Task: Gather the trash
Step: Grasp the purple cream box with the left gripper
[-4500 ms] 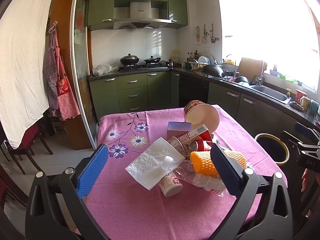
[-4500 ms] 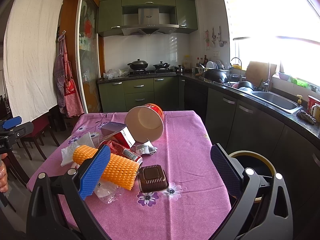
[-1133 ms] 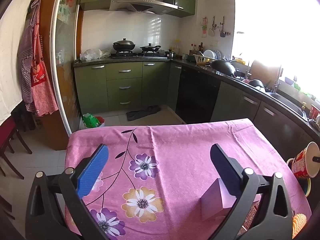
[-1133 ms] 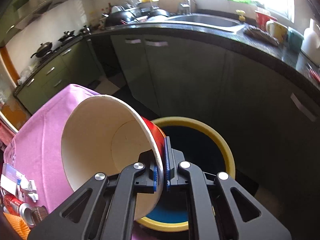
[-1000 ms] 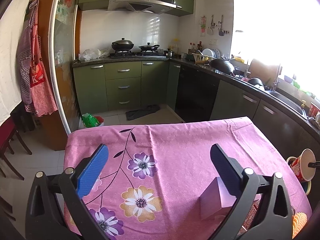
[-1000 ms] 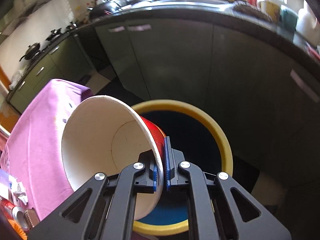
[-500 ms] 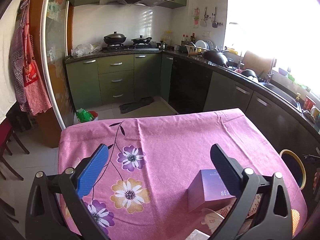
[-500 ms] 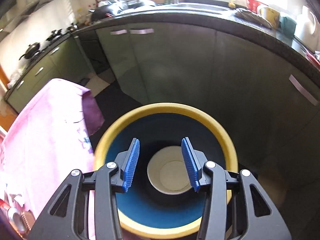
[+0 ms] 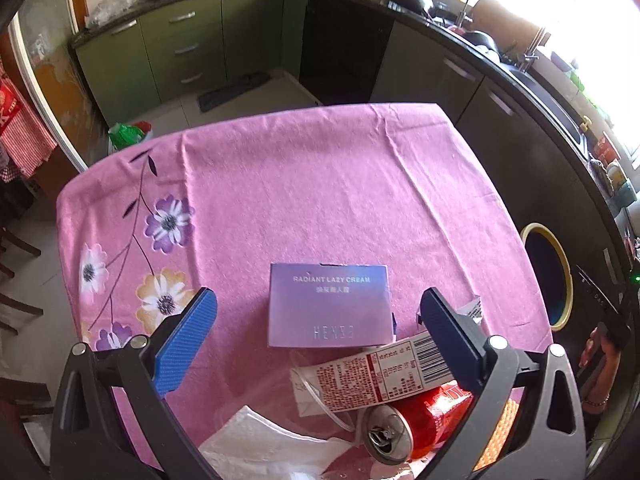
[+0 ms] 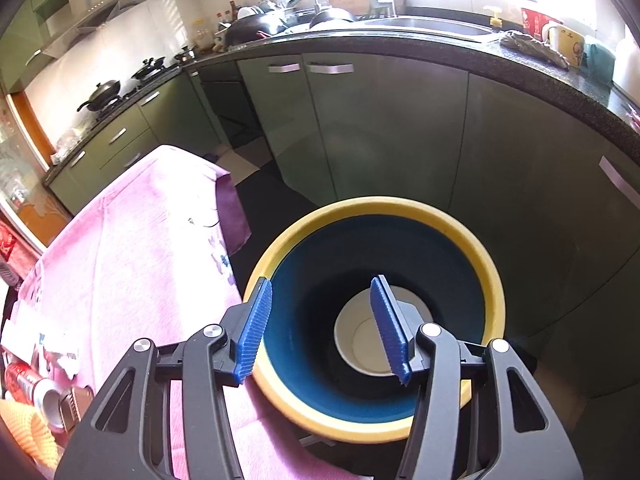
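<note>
The right gripper's finger (image 10: 387, 326) is covering part of the paper cup (image 10: 362, 344) lying at the bottom of the bin (image 10: 452, 224). The lower frame edge is cutting off the white wrapper (image 9: 256, 448), and the left gripper's finger (image 9: 452, 346) is hiding one end of the red-printed carton (image 9: 372, 380). Behind that frame, the orange netted thing (image 9: 496, 436) is showing only as a sliver.

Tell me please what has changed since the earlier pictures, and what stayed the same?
The right gripper let go of the paper cup, which now lies at the bottom of the bin; its jaws are open above it. The left gripper moved forward and tilted down over the purple box, still open and empty. The box and red can stayed on the tablecloth.
</note>
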Demonstrator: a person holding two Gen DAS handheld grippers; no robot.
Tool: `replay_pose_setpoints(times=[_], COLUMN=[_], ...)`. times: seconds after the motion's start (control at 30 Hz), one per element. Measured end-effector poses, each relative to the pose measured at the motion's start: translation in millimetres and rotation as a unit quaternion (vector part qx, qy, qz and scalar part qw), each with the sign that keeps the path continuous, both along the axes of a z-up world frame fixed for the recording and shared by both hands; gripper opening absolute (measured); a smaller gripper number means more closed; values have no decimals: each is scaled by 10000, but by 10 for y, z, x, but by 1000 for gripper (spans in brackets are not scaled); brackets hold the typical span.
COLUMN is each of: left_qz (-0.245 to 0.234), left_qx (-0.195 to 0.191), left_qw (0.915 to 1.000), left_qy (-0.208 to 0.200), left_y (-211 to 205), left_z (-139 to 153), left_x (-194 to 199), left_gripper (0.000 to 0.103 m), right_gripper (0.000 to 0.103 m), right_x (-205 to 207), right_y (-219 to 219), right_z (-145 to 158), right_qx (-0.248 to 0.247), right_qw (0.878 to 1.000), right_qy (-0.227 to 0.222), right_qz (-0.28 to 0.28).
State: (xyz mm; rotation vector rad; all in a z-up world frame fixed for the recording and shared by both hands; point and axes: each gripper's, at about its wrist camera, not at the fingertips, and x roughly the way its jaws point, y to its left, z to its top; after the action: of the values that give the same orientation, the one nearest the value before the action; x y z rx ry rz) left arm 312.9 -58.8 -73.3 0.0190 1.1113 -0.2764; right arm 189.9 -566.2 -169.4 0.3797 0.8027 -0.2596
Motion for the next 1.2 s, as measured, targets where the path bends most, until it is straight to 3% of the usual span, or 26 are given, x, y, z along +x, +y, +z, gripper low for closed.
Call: replay_pose_setpoints(times=[0.3,0.47,0.67,0.9,1.2], left_qz=[7,92,189,313,341], left_qx=[262,477,543,379,200], left_qw=[9973,9953,9926,9942,9983], left_qy=[682,842,1067,958,433], left_y=[-212,-242,-201,-169,-152], left_z=[-316,-460,-566,-498,-29], left_x=[144,226,266,319,363], left_gripper=[97,96,79,75,75], right_gripper=[53,54,54,54,54], right_x=[33,64,73,66,-14], right_y=[21,31,-25,-51,-115], right_z=[-24,-45,-71,-47,14], right_qx=[175,236,285,308,294], right_qw=[9996,9993,9991,9989,9988], right_qy=[-113,-111,-94,-138,-278], right_qz=[193,271,295,315,274])
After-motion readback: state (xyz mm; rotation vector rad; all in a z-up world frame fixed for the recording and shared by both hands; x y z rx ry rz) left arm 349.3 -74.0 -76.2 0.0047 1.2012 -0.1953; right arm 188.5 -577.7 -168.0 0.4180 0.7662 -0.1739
